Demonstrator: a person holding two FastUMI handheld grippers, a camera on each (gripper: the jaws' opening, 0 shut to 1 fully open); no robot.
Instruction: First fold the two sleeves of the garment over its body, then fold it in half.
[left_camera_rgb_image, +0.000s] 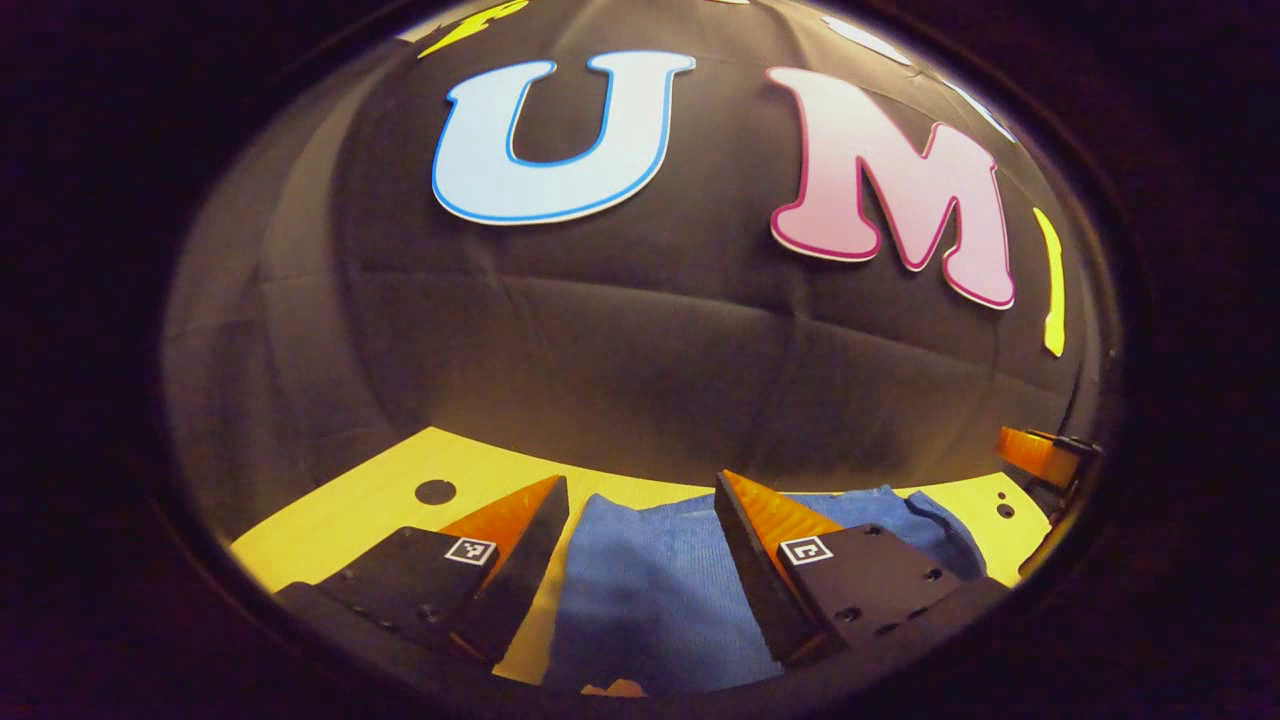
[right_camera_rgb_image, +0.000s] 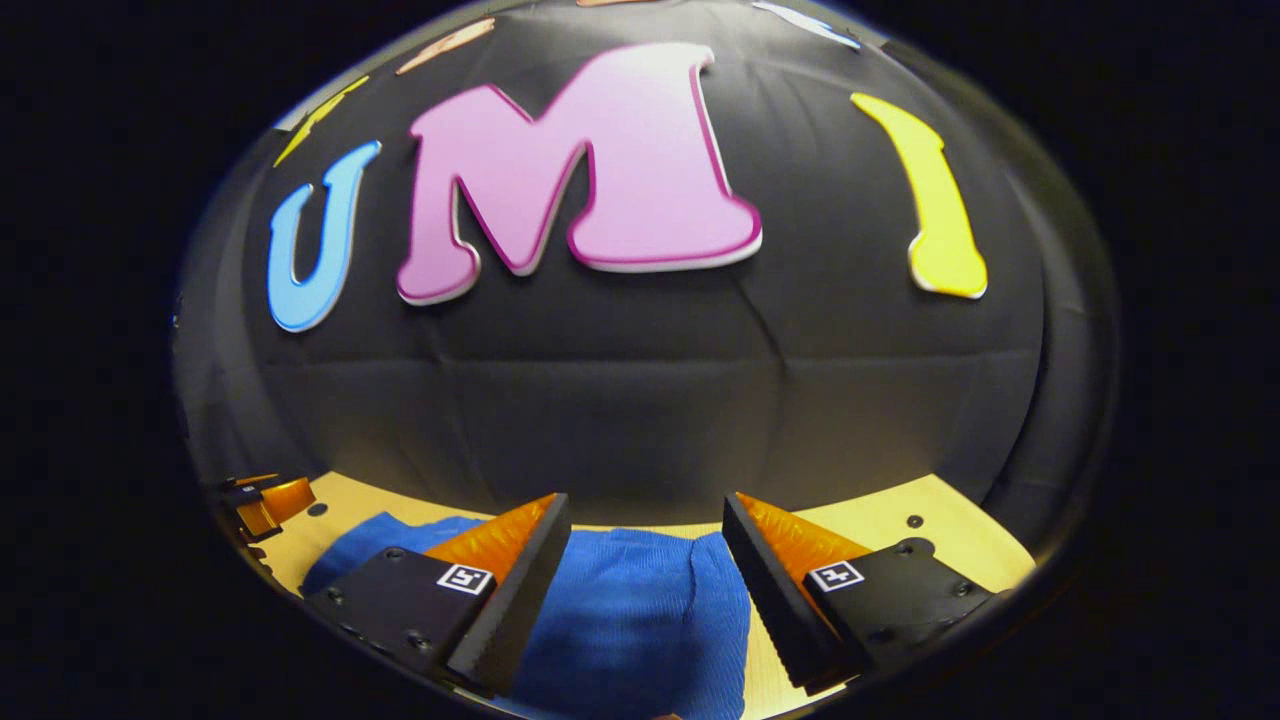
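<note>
A blue knitted garment (left_camera_rgb_image: 650, 590) lies on the yellow table (left_camera_rgb_image: 370, 510) in the left gripper view. My left gripper (left_camera_rgb_image: 640, 495) hangs open above it, fingers spread wide, with the cloth showing between them. In the right gripper view the same blue garment (right_camera_rgb_image: 630, 610) spreads leftward under my right gripper (right_camera_rgb_image: 645, 510), which is also open with nothing pinched. The garment's right edge ends near the right finger. The other gripper (right_camera_rgb_image: 262, 502) shows at the far left of the right gripper view, and the right one (left_camera_rgb_image: 1040, 455) at the far right of the left gripper view.
The yellow table (right_camera_rgb_image: 900, 530) has small round holes (left_camera_rgb_image: 435, 491) in its top. The black cloth wall (left_camera_rgb_image: 640, 350) rises just behind the table's far edge. Bare tabletop lies left of the garment in the left gripper view and right of it in the right gripper view.
</note>
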